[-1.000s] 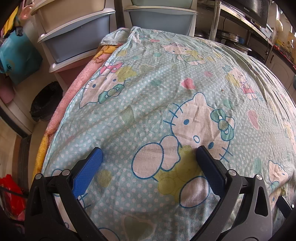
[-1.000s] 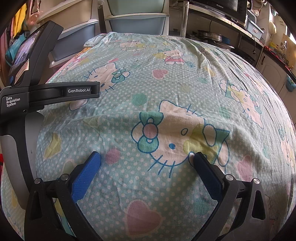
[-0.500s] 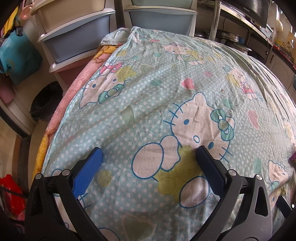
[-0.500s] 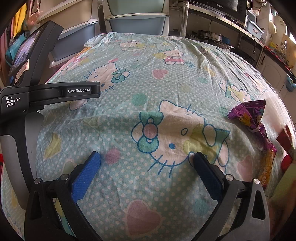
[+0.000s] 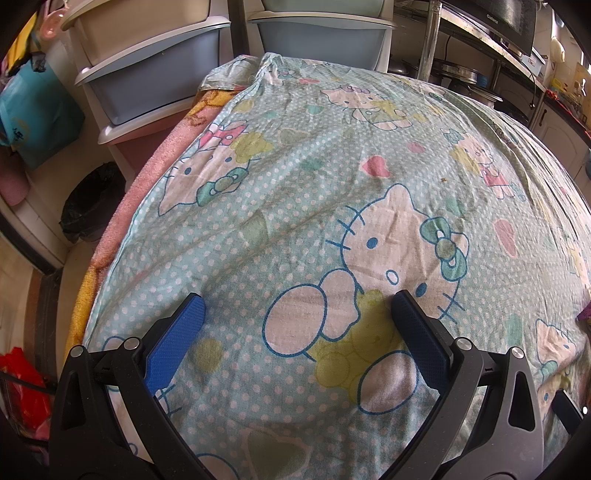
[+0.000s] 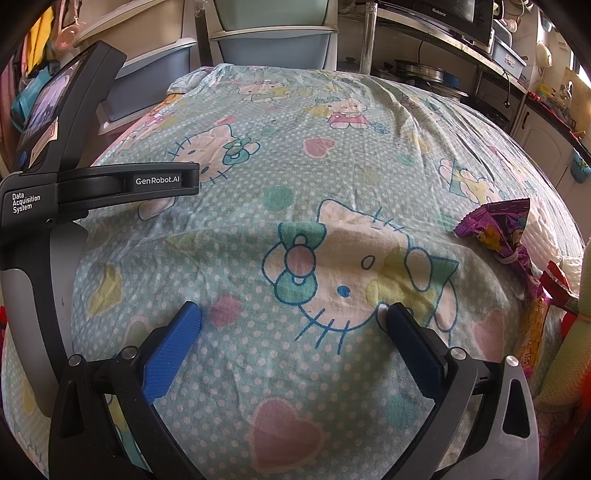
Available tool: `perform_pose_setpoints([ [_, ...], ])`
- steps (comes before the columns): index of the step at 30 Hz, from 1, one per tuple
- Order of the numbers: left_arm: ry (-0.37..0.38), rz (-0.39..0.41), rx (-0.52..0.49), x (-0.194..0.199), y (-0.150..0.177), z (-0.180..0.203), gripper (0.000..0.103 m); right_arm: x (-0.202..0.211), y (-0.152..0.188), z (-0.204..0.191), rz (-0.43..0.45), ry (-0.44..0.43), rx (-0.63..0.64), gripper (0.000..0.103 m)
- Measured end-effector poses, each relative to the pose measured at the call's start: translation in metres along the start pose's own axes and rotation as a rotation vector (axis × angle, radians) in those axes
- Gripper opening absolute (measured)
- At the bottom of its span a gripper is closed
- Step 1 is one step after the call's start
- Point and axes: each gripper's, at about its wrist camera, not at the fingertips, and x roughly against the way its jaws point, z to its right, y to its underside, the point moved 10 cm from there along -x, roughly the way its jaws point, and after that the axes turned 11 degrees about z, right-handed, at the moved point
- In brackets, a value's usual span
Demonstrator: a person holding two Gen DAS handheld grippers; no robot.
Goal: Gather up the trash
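Near bedsheet (image 6: 332, 155) right edge, purple wrapper (image 6: 498, 229).

A wide surface covered by a pale turquoise polka-dot cartoon-cat sheet (image 5: 332, 192) fills most of both views, with a pink and yellow fleece blanket (image 5: 122, 221) showing along its left edge. Behind it stand stacked plastic drawer units (image 5: 147, 81) in beige, grey-blue and pink. A black-lined waste bin (image 5: 90, 201) sits on the pale floor to the left, near a teal bag (image 5: 33, 107). At the back right, a metal shelf holds a dark microwave (image 6: 443, 14) and pans, in bright daylight
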Motion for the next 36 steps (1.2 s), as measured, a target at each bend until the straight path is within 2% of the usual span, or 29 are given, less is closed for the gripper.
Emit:
perform_pose_setpoints([
  [36, 0.000, 0.000, 0.000, 0.0002, 0.0000, -0.0006, 0.093, -0.0023, 0.0000, -0.0015, -0.001, 0.000, 0.002, 0.098],
])
